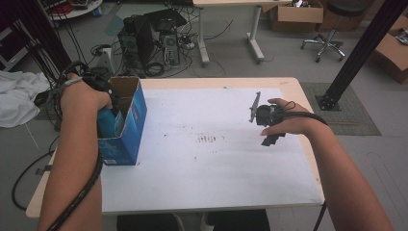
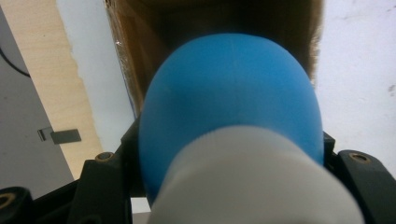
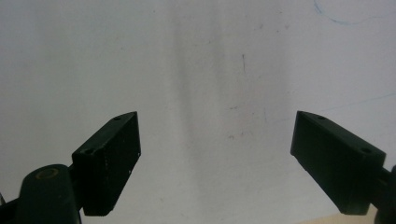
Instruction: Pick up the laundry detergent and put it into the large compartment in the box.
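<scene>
While the left gripper (image 2: 229, 186) clamps a blue ball-shaped object with a white end (image 2: 233, 116), it hangs right at the open top of the blue cardboard box (image 1: 129, 126) on the table's left edge. From the high view, the left hand (image 1: 84, 98) covers most of that object, leaving just a blue patch against the box wall. Switch to the left gripper view and the rounded blue body sits between the jaws, the box's brown inside looming just beyond. Over on the right, the right gripper (image 3: 217, 154) hovers above the white sheet (image 1: 211, 144), jaws spread wide with nothing between them. Beyond the table, computer towers (image 1: 149, 41) and tangled cables crowd the floor.
</scene>
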A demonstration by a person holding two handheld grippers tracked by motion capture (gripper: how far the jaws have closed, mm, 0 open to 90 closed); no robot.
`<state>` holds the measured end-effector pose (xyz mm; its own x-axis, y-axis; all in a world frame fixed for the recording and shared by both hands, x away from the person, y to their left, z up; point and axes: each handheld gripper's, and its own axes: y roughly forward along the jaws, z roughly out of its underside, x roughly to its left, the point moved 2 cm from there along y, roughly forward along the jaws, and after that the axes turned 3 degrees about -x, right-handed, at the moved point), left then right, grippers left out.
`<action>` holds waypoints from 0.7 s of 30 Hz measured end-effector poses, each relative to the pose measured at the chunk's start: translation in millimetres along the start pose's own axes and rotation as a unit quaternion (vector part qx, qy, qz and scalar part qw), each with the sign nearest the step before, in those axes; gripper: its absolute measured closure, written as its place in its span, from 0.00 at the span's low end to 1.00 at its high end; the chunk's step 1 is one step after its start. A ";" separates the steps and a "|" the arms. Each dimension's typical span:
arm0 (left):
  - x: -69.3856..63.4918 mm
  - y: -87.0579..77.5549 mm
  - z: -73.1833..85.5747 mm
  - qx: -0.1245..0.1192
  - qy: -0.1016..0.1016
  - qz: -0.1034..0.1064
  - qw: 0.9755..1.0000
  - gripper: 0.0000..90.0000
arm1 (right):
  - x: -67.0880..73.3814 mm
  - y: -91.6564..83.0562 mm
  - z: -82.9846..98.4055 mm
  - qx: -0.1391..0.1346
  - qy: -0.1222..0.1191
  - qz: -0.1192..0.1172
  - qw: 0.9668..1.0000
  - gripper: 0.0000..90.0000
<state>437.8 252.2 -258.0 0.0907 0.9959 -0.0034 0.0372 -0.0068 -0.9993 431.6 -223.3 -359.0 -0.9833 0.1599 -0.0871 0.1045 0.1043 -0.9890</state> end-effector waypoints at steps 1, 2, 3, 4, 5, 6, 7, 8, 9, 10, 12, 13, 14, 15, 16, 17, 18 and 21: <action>0.1 2.2 -0.2 -0.001 0.000 0.000 1.000 0.44 | 0.1 0.2 -0.7 0.001 -0.002 0.000 1.000 0.18; 0.1 4.0 -0.6 -0.003 0.001 0.000 1.000 0.44 | 0.1 0.2 -0.7 0.001 -0.002 0.000 1.000 0.18; -0.4 6.5 -0.8 -0.003 -0.001 0.002 1.000 0.44 | -0.4 0.2 -0.8 0.003 -0.005 0.002 1.000 0.18; -0.8 9.8 -1.0 0.001 0.000 0.003 1.000 0.44 | -0.3 0.3 -0.8 0.003 -0.003 0.002 1.000 0.18; -0.8 11.9 -1.2 0.000 0.002 0.003 1.000 0.44 | -0.5 0.7 -0.8 0.003 -0.002 0.000 1.000 0.18; -1.4 14.5 -1.4 0.001 0.000 0.006 1.000 0.44 | -0.3 1.0 -0.8 0.002 0.000 0.000 1.000 0.18; -1.1 17.3 -1.7 0.003 0.005 0.005 1.000 0.44 | -0.2 0.8 -0.8 0.004 -0.001 0.001 1.000 0.18; -1.5 20.3 -1.9 0.006 0.006 0.005 1.000 0.44 | -0.1 1.1 -0.7 0.002 0.000 0.000 1.000 0.18; -1.9 23.5 -2.0 0.005 0.006 0.006 1.000 0.44 | -0.4 1.0 -0.6 0.004 -0.003 0.000 1.000 0.18; -1.7 26.6 -2.1 0.006 0.008 0.005 1.000 0.44 | 0.1 1.5 -0.5 0.002 0.000 -0.001 1.000 0.18; -1.7 32.4 -2.1 0.010 0.009 0.005 1.000 0.44 | 0.0 1.8 0.3 0.003 0.000 -0.001 1.000 0.18; -1.5 34.8 -2.0 0.011 0.009 0.007 1.000 0.44 | -0.1 2.0 1.2 0.002 -0.001 -0.002 1.000 0.18; -1.5 37.1 -1.9 0.011 0.006 0.009 1.000 0.44 | -0.1 2.0 1.2 0.002 -0.001 -0.002 1.000 0.18; -0.8 39.1 -1.9 0.011 0.008 0.008 1.000 0.44 | -0.2 1.9 2.0 0.003 0.000 -0.001 1.000 0.18; -0.7 41.0 -1.7 0.011 0.005 0.009 1.000 0.44 | -0.2 1.9 2.0 0.003 0.000 -0.001 1.000 0.18; -0.2 42.4 -1.7 0.013 0.005 0.010 1.000 0.44 | -0.1 1.6 2.4 0.004 0.001 -0.001 1.000 0.18; 0.3 43.6 -1.7 0.012 0.005 0.009 1.000 0.44 | -0.4 1.3 2.7 0.004 -0.001 -0.001 1.000 0.18; 1.3 46.6 -1.7 0.012 0.005 0.004 1.000 0.44 | 0.0 1.2 3.6 0.003 0.003 -0.001 1.000 0.18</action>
<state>441.3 253.0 -304.5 0.1002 0.9949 -0.0114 0.0129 -0.0127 -0.9998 431.2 -226.7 -360.6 -0.9827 0.1648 -0.0848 0.1020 0.0987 -0.9899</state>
